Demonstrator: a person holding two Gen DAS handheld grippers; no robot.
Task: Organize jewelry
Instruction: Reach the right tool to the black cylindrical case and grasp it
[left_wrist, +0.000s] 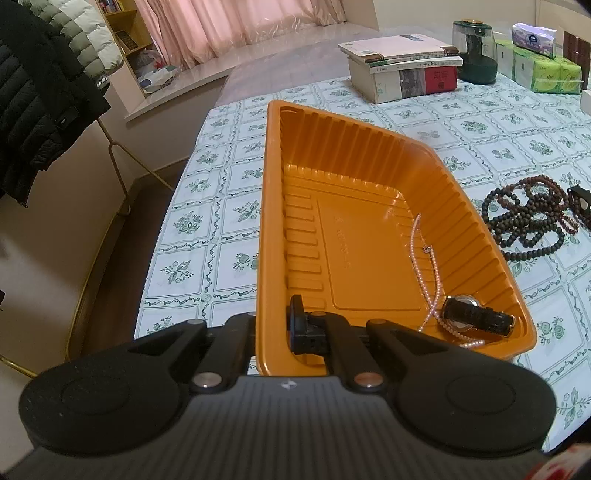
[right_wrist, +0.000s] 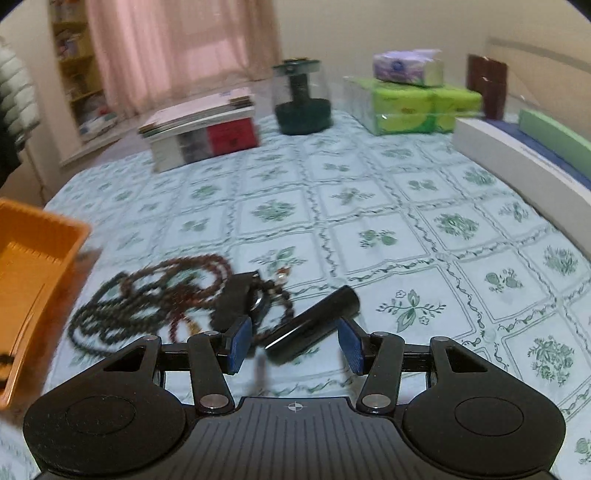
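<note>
My left gripper is shut on the near wall of the orange tray, one finger outside and one inside. A pink pearl necklace and a black watch lie in the tray. In the right wrist view my right gripper stands open just above the tablecloth. A second black watch lies between its blue pads, apart from both. A heap of dark bead necklaces sits just left of it, next to the tray's corner. The same beads show right of the tray.
A stack of books, a dark green kettle and green tissue packs stand at the back of the table. A long white box runs along the right side. The table's left edge drops off beside hanging coats.
</note>
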